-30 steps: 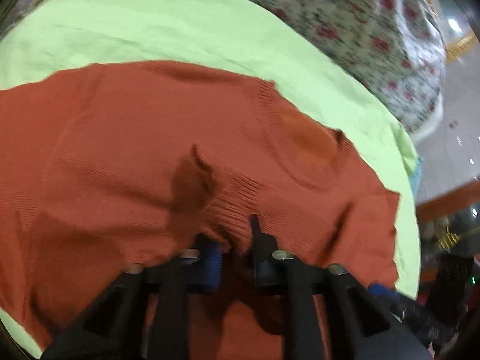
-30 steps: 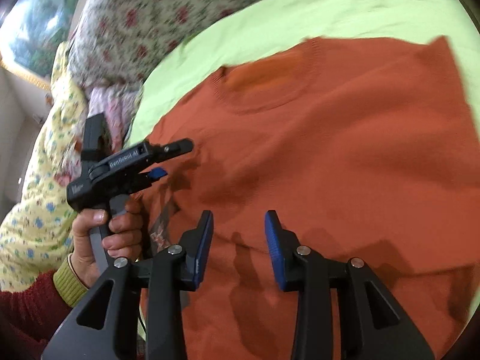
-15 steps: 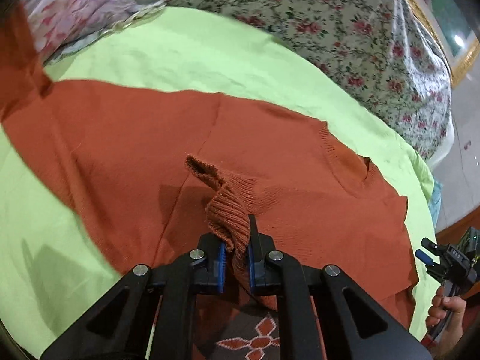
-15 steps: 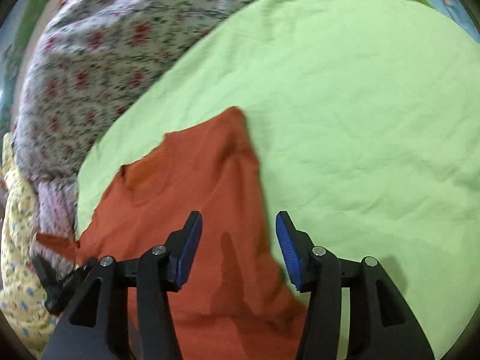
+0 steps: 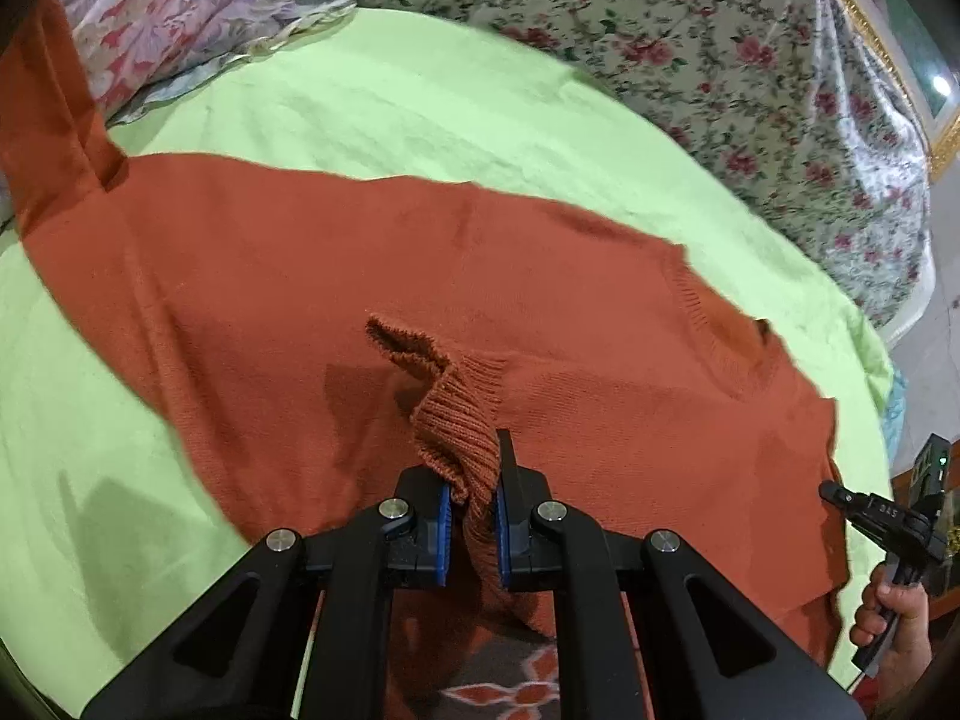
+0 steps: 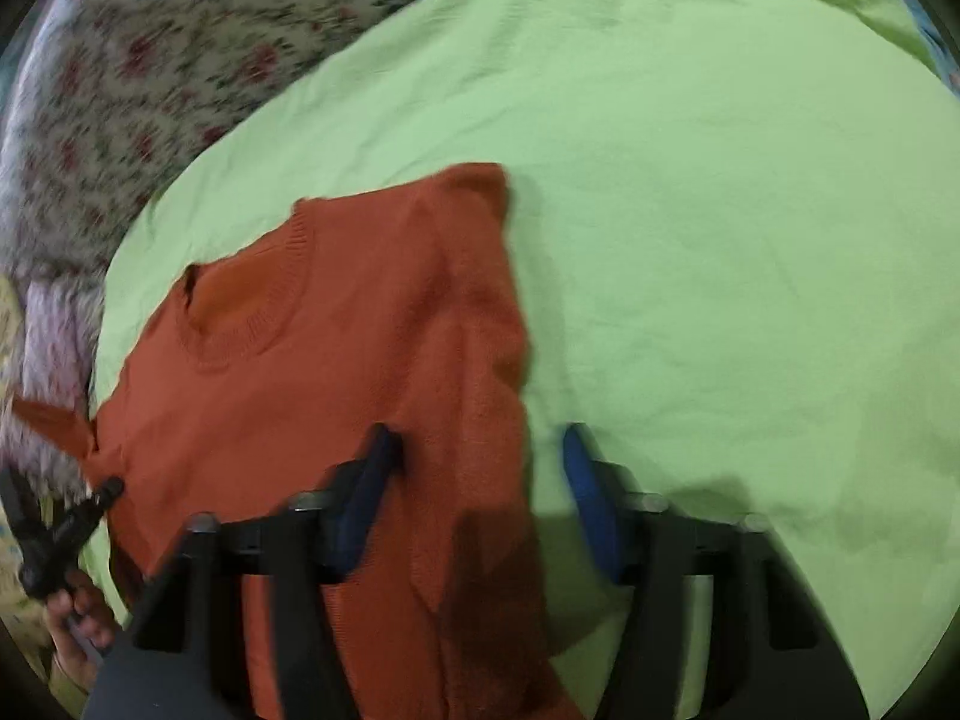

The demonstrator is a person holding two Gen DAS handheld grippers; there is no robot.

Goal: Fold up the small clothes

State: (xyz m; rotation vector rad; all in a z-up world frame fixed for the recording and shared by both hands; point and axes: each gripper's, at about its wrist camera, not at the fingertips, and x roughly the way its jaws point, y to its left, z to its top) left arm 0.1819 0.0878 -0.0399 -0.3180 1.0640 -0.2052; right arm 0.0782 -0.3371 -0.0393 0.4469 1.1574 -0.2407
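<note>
An orange knit sweater (image 5: pixel 360 276) lies spread on a light green sheet (image 5: pixel 384 102). My left gripper (image 5: pixel 471 501) is shut on the sweater's ribbed cuff (image 5: pixel 459 426) and holds it raised above the body of the sweater. In the right wrist view the sweater (image 6: pixel 336 360) lies with its round neckline (image 6: pixel 240 300) to the upper left. My right gripper (image 6: pixel 480 480) is open and empty, its jaws wide apart above the sweater's right edge. The right gripper also shows at the far right of the left wrist view (image 5: pixel 888 522).
A floral quilt (image 5: pixel 720 48) lies beyond the green sheet. A pink and purple flowered cloth (image 5: pixel 174 18) sits at the far left corner. A patterned fabric (image 5: pixel 498 678) shows under the left gripper. The green sheet (image 6: pixel 720 240) is bare to the right of the sweater.
My left gripper closed on the cuff and lifted it over the sweater. My right gripper swung right to the sweater's right edge, still open.
</note>
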